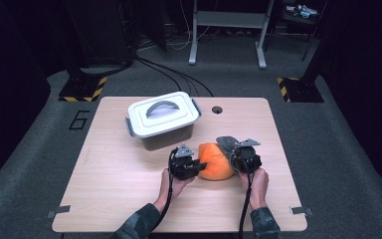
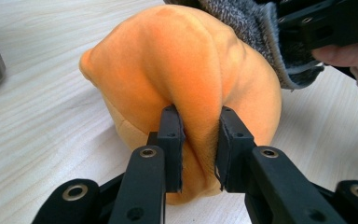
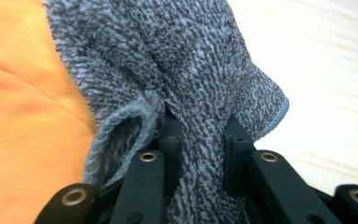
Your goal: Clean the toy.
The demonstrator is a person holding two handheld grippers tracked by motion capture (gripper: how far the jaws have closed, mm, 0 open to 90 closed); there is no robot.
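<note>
The left gripper (image 2: 199,149) pinched a raised fold of the orange cushion (image 2: 177,79), one black jaw pressed in on each side of the ridge. In the high view that gripper (image 1: 195,164) sat at the cushion's (image 1: 215,162) left side, with the person's left hand (image 1: 173,184) behind it near the front edge of the table (image 1: 109,184).

The right gripper (image 3: 200,140) was clamped on a bunched fold of the grey knitted cloth (image 3: 191,65), the fabric squeezed tight between its jaws and spilling out above them. From above, this gripper (image 1: 238,158) stood at the cushion's right side, held by the right hand (image 1: 258,181), and the cloth (image 1: 227,143) lay against the cushion's upper right, touching it. In the left gripper view the cloth (image 2: 256,32) draped over the cushion's far side.

The cushion rested on the table right of centre, between the two grippers. Behind and to its left, near but apart from it, stood a white lidded box (image 1: 163,118) with a grey handle on top. A small round hole (image 1: 217,109) showed in the tabletop near the far edge.
</note>
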